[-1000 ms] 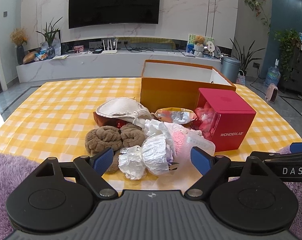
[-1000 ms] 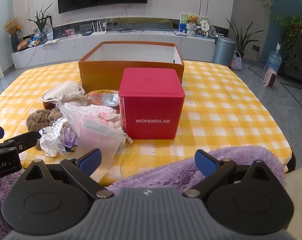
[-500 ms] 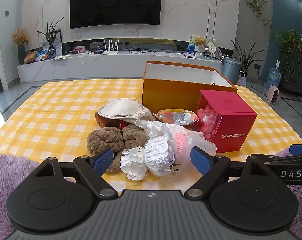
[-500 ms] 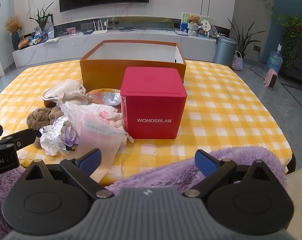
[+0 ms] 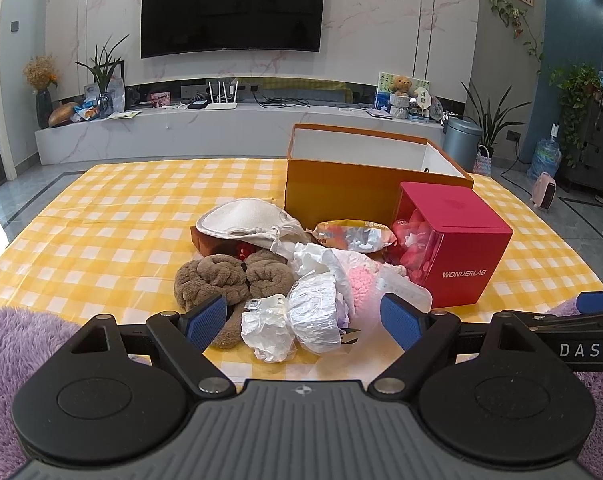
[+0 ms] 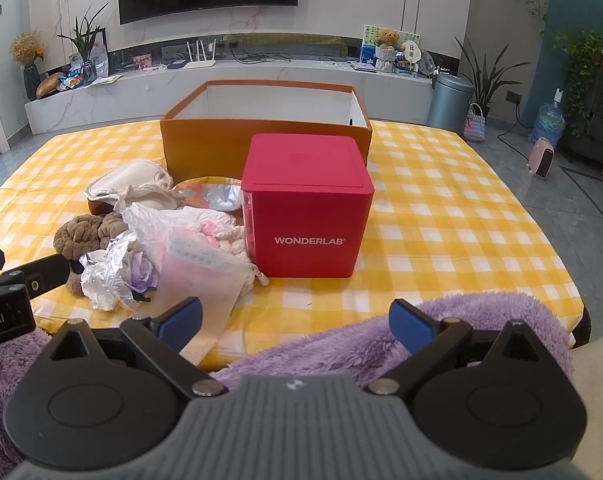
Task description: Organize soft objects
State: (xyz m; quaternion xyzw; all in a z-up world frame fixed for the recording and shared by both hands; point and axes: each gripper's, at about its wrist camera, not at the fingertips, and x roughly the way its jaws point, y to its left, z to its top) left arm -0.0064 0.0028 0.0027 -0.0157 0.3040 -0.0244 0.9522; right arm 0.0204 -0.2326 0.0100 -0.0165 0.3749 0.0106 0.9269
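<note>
A pile of soft things lies on the yellow checked table: brown fuzzy slippers (image 5: 221, 280), a white cloth pouch (image 5: 245, 220), crinkled white plastic wrap (image 5: 301, 312) around a purple flower (image 6: 139, 276), a pink knitted item (image 5: 361, 280) and a foil snack bag (image 5: 353, 234). An open orange box (image 5: 361, 196) stands behind the pile, also in the right wrist view (image 6: 261, 140). My left gripper (image 5: 303, 322) is open, just before the plastic wrap. My right gripper (image 6: 295, 320) is open and empty above a purple fluffy blanket (image 6: 421, 340).
A red WONDERLAB cube box (image 6: 307, 208) stands right of the pile, in front of the orange box. The purple blanket drapes over the table's near edge (image 5: 17, 340). A TV wall and low shelf stand beyond the table.
Both views have shifted slightly; the left gripper has risen a little. Both grippers stay open and the objects have not moved.
</note>
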